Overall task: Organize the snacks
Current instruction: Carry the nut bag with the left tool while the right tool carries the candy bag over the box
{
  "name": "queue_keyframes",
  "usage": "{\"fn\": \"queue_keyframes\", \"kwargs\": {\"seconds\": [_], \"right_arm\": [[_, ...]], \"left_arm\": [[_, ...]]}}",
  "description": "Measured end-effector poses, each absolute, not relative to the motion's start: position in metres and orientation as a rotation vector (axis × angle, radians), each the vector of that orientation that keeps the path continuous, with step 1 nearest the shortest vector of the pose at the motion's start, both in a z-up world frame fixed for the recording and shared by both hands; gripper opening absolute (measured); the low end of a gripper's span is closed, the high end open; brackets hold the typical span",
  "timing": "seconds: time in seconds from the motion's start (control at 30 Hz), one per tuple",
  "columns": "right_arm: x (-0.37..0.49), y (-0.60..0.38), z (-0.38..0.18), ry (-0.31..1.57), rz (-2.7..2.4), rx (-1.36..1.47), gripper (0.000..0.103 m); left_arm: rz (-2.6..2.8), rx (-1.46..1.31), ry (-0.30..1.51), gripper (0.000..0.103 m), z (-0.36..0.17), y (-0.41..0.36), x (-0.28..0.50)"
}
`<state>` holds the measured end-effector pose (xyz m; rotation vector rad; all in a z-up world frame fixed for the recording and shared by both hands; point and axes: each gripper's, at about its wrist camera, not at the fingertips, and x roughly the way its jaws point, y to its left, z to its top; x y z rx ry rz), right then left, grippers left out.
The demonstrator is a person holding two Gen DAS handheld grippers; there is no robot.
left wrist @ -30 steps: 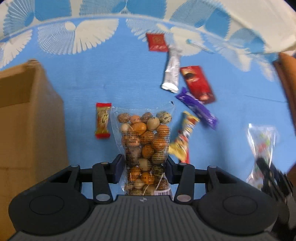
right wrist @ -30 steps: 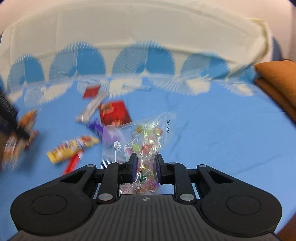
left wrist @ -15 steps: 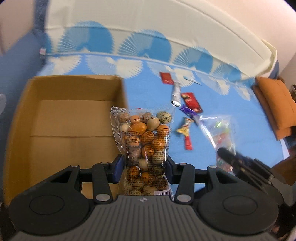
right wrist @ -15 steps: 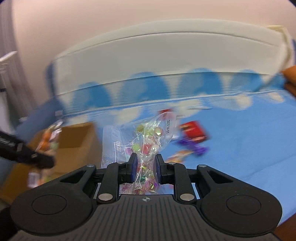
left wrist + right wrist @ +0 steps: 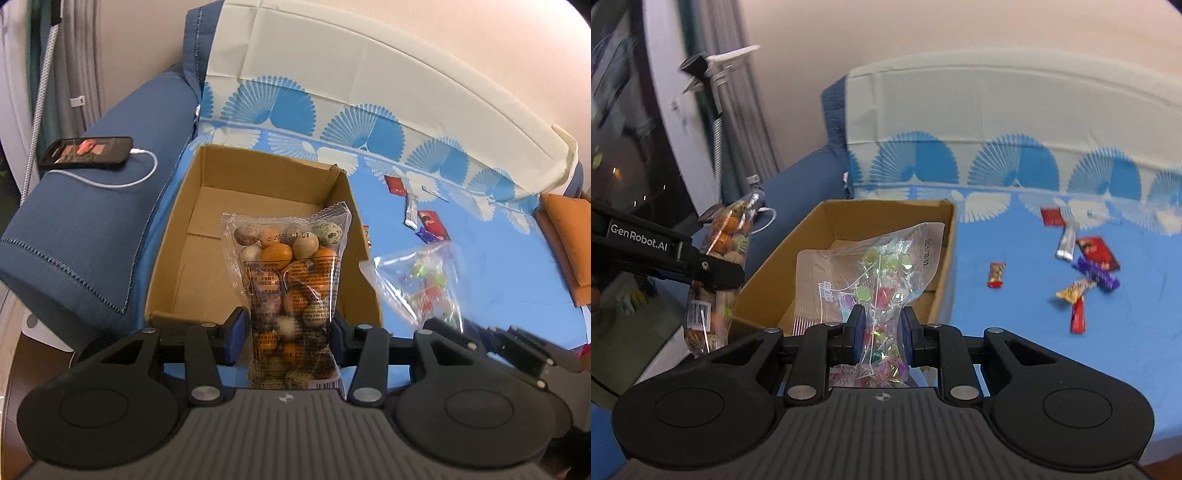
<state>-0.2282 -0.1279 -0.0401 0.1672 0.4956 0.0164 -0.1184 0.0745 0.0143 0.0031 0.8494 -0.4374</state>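
Holding a packet in each tool, I have both of them clamped: my left gripper pinches the bag of speckled egg candies low down, so its long axis stands up and away from the jaws, and my right gripper squeezes the neck of the clear bag of wrapped sweets, which fans out above the pads. What the coming move turns on, as I judge it, is that the cardboard box lies straight ahead of and below both bags, its open mouth facing up, with nothing that I can see lying on its bare floor. From the left wrist view the egg bag already hangs over the box's near half, so my left hand looks the nearer; the sweets bag sits off beyond the box's right wall. From the right wrist view the box's near corner is just past my pads, and my left tool with its bag crosses in from the left, so the two could bump if I lower both together. Beyond the box on its left is the blue sofa arm, with a phone on a white cable. Farther off on the blue sheet lie the remaining loose snacks, well apart from the box.
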Motion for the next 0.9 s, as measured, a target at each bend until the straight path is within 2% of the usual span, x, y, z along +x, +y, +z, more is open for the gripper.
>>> {"fn": "queue_keyframes", "kwargs": {"seconds": [0.9], "right_arm": [[-0.232,-0.111,-0.035,0.516,-0.001,0.112,0.023]], "left_arm": [[-0.436,-0.045,0.823,0.050,0.010,0.093,-0.126]]}}
